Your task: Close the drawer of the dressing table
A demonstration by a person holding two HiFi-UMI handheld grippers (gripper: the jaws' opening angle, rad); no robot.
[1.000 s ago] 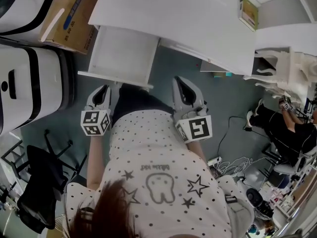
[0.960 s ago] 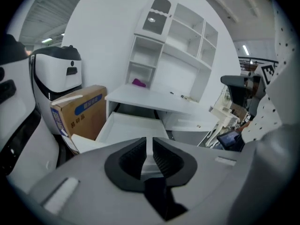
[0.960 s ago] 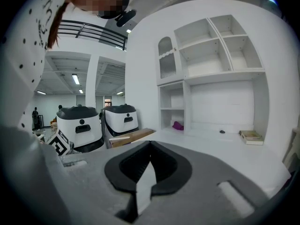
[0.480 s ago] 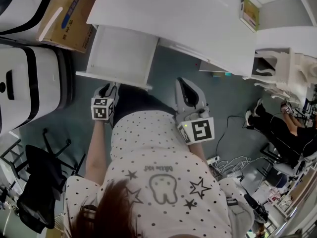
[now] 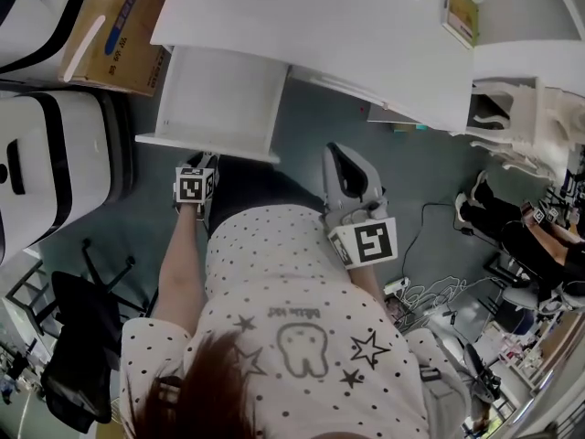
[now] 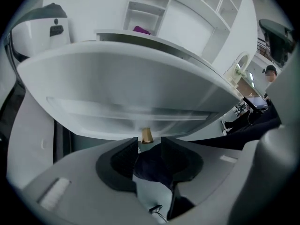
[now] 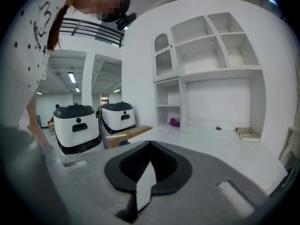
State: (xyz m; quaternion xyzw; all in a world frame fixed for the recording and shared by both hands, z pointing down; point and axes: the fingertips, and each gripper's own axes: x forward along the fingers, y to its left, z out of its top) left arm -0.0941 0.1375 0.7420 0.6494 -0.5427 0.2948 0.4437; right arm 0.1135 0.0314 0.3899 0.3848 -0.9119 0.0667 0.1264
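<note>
The white dressing table (image 5: 366, 35) has its left drawer (image 5: 224, 99) pulled out, and the drawer's front panel (image 5: 206, 146) faces me. My left gripper (image 5: 195, 166) points steeply down just in front of that panel. In the left gripper view the panel (image 6: 131, 93) fills the top, with its small gold knob (image 6: 146, 135) right at the far end of the gap between the jaws. The left gripper (image 6: 149, 146) is opening and its pads press on nothing. My right gripper (image 5: 341, 156) hangs level beside my body with its fingertips together; the right gripper (image 7: 150, 144) holds nothing.
A cardboard box (image 5: 110, 35) and white-and-black machines (image 5: 46, 163) stand to the drawer's left. A black chair (image 5: 82, 337) is at the lower left. Cables (image 5: 430, 295) lie on the grey floor on the right, near a seated person (image 5: 521, 236). A book (image 5: 460, 12) lies on the tabletop.
My left gripper has sunk and tipped downward, closing in on the drawer front, and its jaws have spread apart. The right gripper has stayed in place.
</note>
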